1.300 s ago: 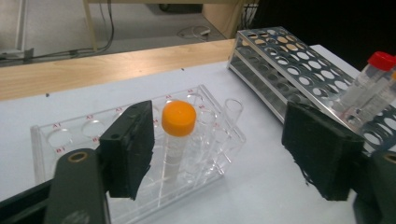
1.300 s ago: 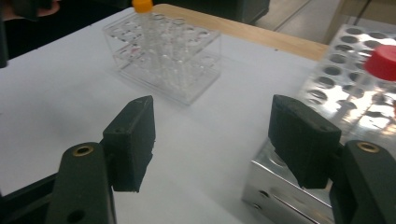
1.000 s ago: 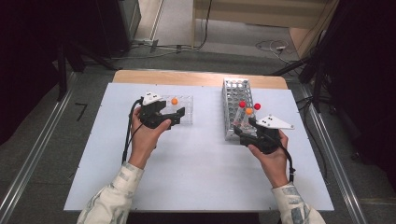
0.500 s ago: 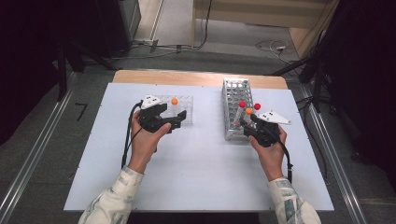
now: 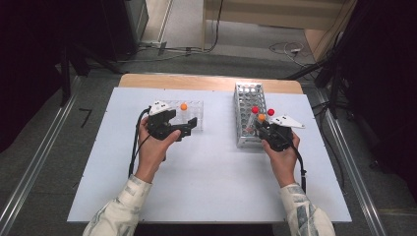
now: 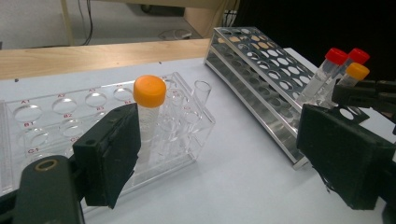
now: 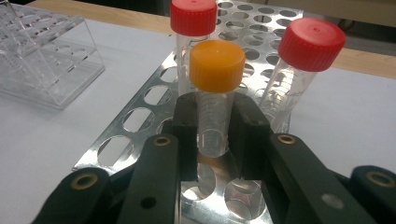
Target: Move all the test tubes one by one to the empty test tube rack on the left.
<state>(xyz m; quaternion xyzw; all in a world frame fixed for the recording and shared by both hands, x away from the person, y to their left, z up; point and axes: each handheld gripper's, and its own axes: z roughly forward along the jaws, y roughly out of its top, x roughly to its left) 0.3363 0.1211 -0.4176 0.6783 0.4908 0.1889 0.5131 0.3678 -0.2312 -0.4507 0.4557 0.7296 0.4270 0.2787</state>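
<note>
Orange marks two of the capped tubes in play: an orange-capped clear plastic tube stands in the perforated metal tube rack, and the right gripper has just been closing its two black jaws on it, so that they now pinch the tube's clear barrel below the cap, one jaw on either side. Just behind that tube in the same rack rise two red-capped clear tubes, both tilted a little. In the high view the right gripper sits at the near end of the metal rack, which lies right of centre on the white table. Left of centre stands a clear acrylic tube rack with lettered holes, and in it a second orange-capped clear tube stands upright, close beside an uncapped clear tube. The left gripper has its jaws spread wide and has just been opening a little further; one jaw is just beside the second orange-capped tube, whether touching it cannot be told, while the other jaw is well apart from it, toward the metal rack. In the high view the left gripper rests at the acrylic rack's near side.
</note>
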